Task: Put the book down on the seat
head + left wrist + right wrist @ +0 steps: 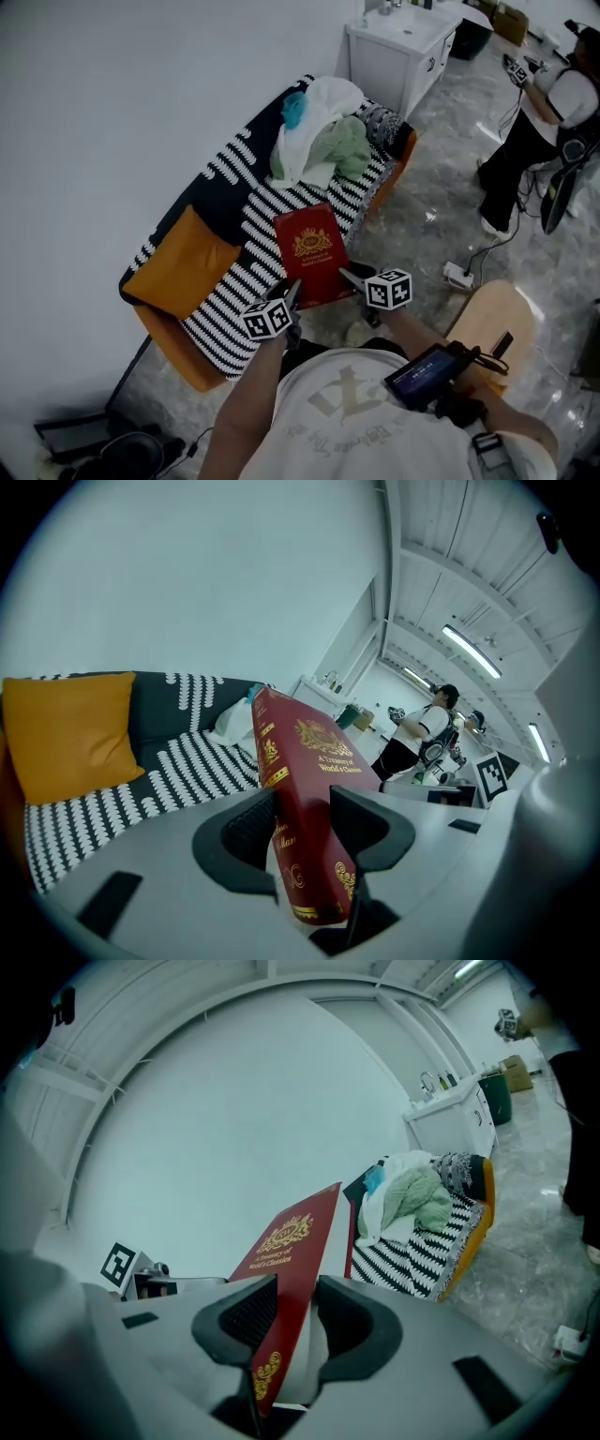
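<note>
A red hardback book [311, 253] with a gold crest hangs above the front edge of the sofa seat [246, 274], held from both lower corners. My left gripper [291, 302] is shut on its spine side; in the left gripper view the book [305, 808] stands upright between the jaws. My right gripper [353, 278] is shut on the cover's opposite edge, and the right gripper view has the book [281, 1269] slanting up between the jaws. The seat is covered in black-and-white striped cloth.
An orange cushion [178, 265] lies at the sofa's left end. A heap of white and green clothes [323, 136] fills its far end. A white cabinet [398, 52] stands beyond. A person [539, 112] stands at the right on the marble floor, with a round wooden stool [492, 323] beside me.
</note>
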The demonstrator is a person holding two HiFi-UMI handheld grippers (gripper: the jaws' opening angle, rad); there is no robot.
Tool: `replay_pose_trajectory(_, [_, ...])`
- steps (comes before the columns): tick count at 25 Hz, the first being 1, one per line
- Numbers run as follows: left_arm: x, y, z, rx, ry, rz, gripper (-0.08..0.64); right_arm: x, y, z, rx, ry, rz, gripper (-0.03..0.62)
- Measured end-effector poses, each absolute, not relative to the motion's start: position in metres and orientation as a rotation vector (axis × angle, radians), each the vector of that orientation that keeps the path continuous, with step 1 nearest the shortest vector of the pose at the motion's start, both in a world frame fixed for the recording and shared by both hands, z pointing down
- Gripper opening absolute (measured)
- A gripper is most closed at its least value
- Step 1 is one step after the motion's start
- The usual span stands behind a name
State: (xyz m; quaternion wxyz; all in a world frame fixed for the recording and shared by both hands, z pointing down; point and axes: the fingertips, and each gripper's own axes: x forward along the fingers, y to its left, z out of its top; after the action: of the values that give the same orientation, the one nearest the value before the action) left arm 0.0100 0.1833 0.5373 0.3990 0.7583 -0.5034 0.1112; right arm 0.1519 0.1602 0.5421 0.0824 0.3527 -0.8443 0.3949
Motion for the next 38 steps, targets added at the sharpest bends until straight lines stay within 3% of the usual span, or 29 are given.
replay_pose_trajectory(18, [0.013, 0.143, 0.566, 1.865, -1.194, 0.264, 0.19, 0.155, 0.124, 0.563, 1.068, -2.433, 1.204, 0.144])
replay_pose_trajectory(38, [-0.038, 0.052, 0.575, 1.883, -1.094, 0.255, 0.19, 0.106, 0.041, 0.565, 1.134, -2.371, 1.199, 0.143])
